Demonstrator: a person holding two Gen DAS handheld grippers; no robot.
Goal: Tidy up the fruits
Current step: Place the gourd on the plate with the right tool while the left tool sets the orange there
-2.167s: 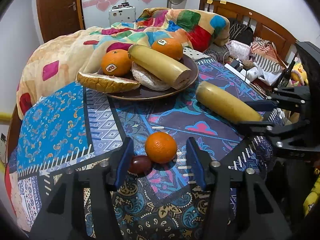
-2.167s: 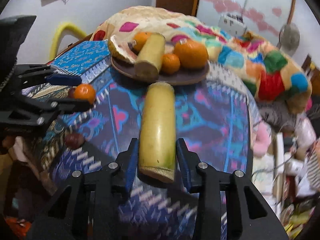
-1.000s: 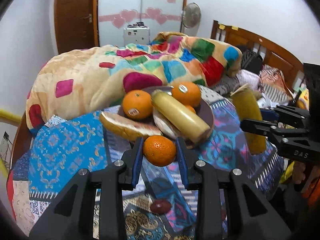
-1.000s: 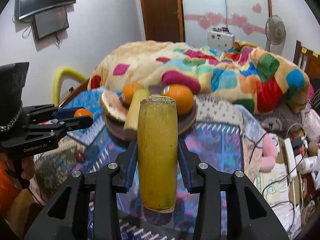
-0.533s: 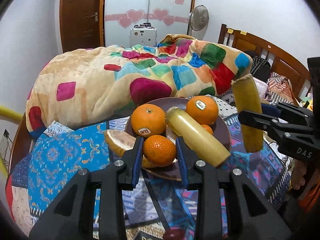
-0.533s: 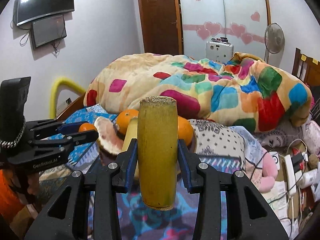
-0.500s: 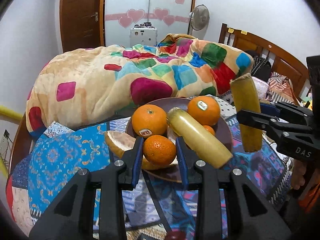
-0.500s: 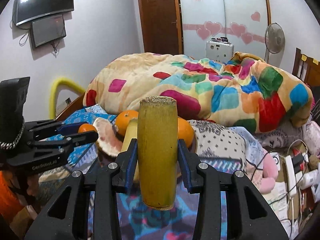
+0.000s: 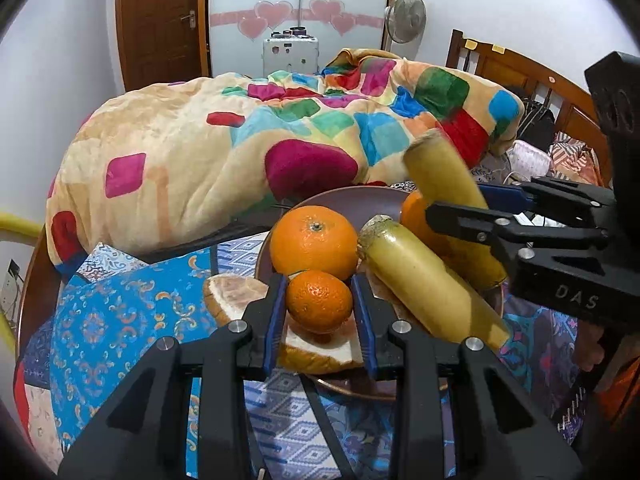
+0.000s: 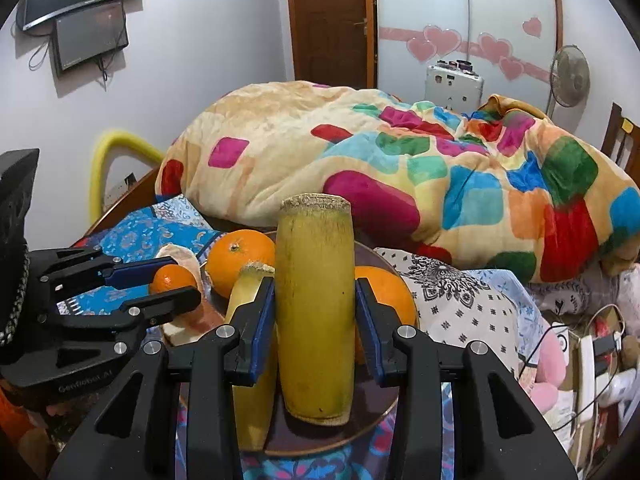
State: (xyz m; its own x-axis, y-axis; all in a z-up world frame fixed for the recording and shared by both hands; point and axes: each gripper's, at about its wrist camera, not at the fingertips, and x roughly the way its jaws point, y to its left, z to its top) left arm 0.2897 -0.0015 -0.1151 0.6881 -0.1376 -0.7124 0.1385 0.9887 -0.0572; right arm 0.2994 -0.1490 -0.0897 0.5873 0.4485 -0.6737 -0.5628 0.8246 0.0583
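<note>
My left gripper (image 9: pixel 319 312) is shut on a small orange (image 9: pixel 319 301) and holds it over the near left rim of the brown plate (image 9: pixel 352 200), above a pomelo wedge (image 9: pixel 236 296). My right gripper (image 10: pixel 315 316) is shut on a yellow sugarcane piece (image 10: pixel 314 300), held upright above the plate (image 10: pixel 376 420). On the plate lie a large orange (image 9: pixel 314 242), a second sugarcane piece (image 9: pixel 428 284) and another orange (image 10: pixel 384 292). The right gripper also shows in the left wrist view (image 9: pixel 460 208), the left gripper in the right wrist view (image 10: pixel 176 284).
The plate sits on a table with a patterned blue cloth (image 9: pixel 120 320). A colourful quilt (image 9: pixel 240 152) is heaped just behind it. A wooden bed frame (image 9: pixel 520 76) and clutter (image 10: pixel 580 352) lie to the right.
Both grippers have moved forward with their fruit: the small orange now hangs over the plate's near rim and the held sugarcane is over the plate. Both stay shut.
</note>
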